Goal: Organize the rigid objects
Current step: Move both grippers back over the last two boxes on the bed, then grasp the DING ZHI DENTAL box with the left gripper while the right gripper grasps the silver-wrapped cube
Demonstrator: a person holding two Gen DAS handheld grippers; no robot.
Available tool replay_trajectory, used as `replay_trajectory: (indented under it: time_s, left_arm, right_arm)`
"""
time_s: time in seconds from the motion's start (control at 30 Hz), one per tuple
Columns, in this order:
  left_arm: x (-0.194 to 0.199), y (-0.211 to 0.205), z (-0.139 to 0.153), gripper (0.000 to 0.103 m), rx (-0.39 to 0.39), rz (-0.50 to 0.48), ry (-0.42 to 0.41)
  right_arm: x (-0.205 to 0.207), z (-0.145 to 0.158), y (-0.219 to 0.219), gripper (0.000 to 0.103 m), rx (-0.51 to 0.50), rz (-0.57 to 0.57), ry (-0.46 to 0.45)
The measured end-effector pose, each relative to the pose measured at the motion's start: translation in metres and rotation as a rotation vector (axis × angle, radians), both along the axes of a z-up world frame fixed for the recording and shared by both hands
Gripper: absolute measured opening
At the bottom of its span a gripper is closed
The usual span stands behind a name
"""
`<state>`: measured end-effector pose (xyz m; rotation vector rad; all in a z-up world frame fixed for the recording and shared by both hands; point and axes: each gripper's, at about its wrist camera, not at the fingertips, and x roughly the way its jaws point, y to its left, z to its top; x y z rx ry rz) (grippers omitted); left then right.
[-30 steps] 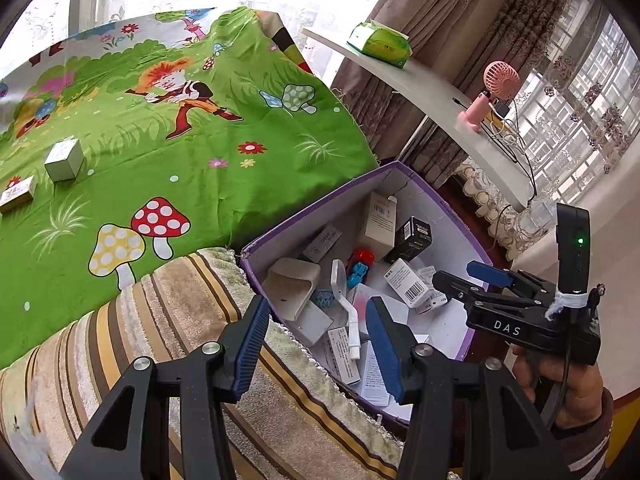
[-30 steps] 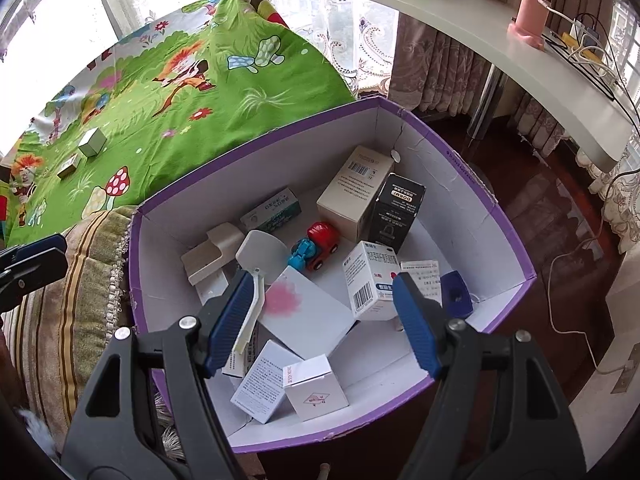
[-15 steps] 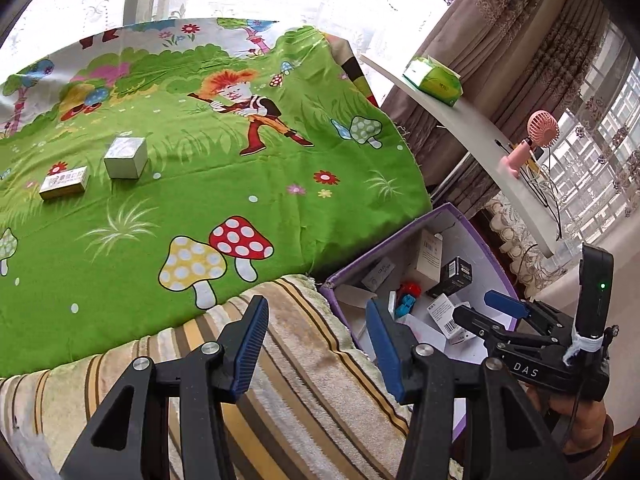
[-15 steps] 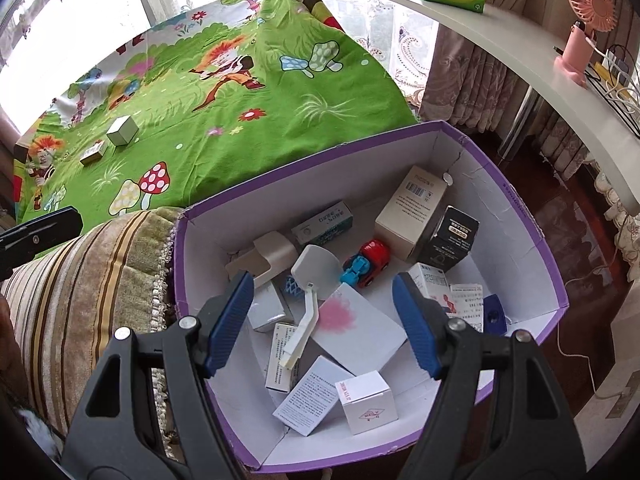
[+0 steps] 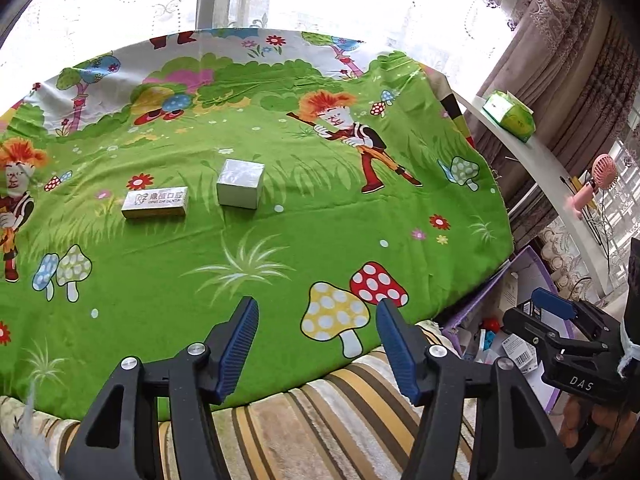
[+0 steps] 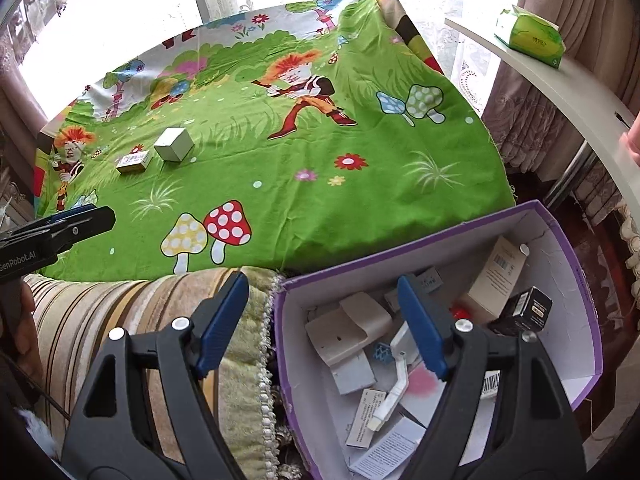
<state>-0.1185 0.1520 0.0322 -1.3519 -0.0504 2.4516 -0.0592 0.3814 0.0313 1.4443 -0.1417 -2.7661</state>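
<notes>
Two small boxes lie on the green cartoon sheet point(image 5: 280, 248): a silver cube box point(image 5: 241, 183) point(image 6: 174, 143) and a flat silver box with printed letters point(image 5: 156, 203) point(image 6: 133, 161) to its left. My left gripper point(image 5: 316, 320) hovers over the sheet's near edge, jaws opening, nothing between them. My right gripper point(image 6: 324, 300) hangs over the corner of the purple box point(image 6: 576, 264), jaws opening and empty. Inside the purple box lie several cartons, a white scoop point(image 6: 394, 384) and a black carton point(image 6: 526, 310). The right gripper point(image 5: 560, 332) also shows at the right of the left wrist view.
A striped plush cushion point(image 6: 132, 312) point(image 5: 340, 420) borders the sheet's near edge beside the purple box. A white curved shelf point(image 6: 560, 76) at the right carries a green tissue pack point(image 6: 534, 38) and a pink fan point(image 5: 600, 176). Curtains and a bright window stand behind.
Both grippers swung left, away from the purple box toward the green sheet. The two silver boxes now sit nearer the middle of the left view. Both pairs of jaws stand wider.
</notes>
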Motion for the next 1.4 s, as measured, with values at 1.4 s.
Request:
replay_trajectory:
  time_s: [1.4]
  left_arm:
    - [-0.167,-0.099,-0.084,0.085,-0.116,0.157,-0.092]
  right_arm:
    - [-0.184,-0.019,-0.16,0.086,-0.065,0.084,-0.004]
